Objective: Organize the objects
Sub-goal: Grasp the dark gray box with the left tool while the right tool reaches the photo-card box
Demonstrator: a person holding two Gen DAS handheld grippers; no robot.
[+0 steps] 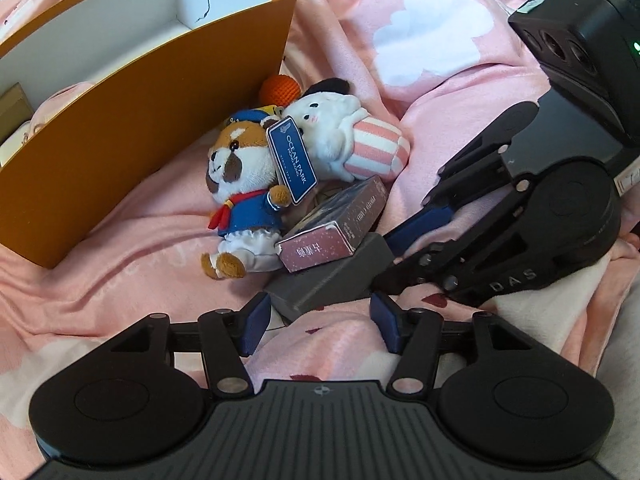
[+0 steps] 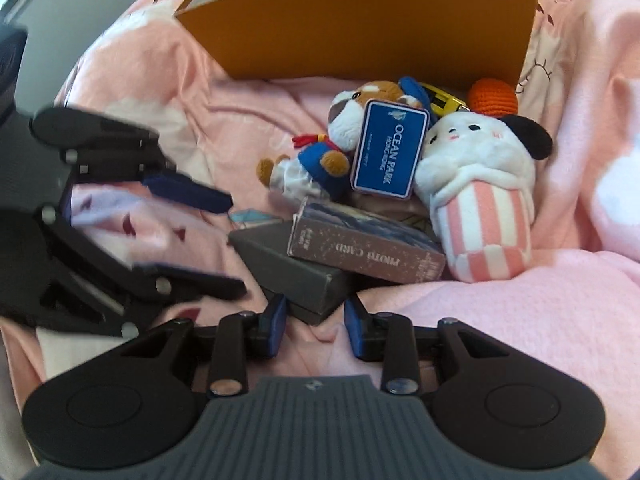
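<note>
Both sets of jaws wide, left gripper [image 1: 320, 324] and right gripper [image 2: 315, 326] flanking a matte grey box [image 1: 332, 276]. Glossy speckled photo card box [image 2: 366, 246] stacked atop it; fluffy plush dog [image 1: 244, 200] beside rigid orange cardboard box [image 1: 132, 128] on fuzzy pink blanket [image 1: 120, 280].

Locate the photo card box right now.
In both wrist views the photo card box lies mid-frame on top of a grey box, just in front of the two plush toys on the pink blanket.
</note>
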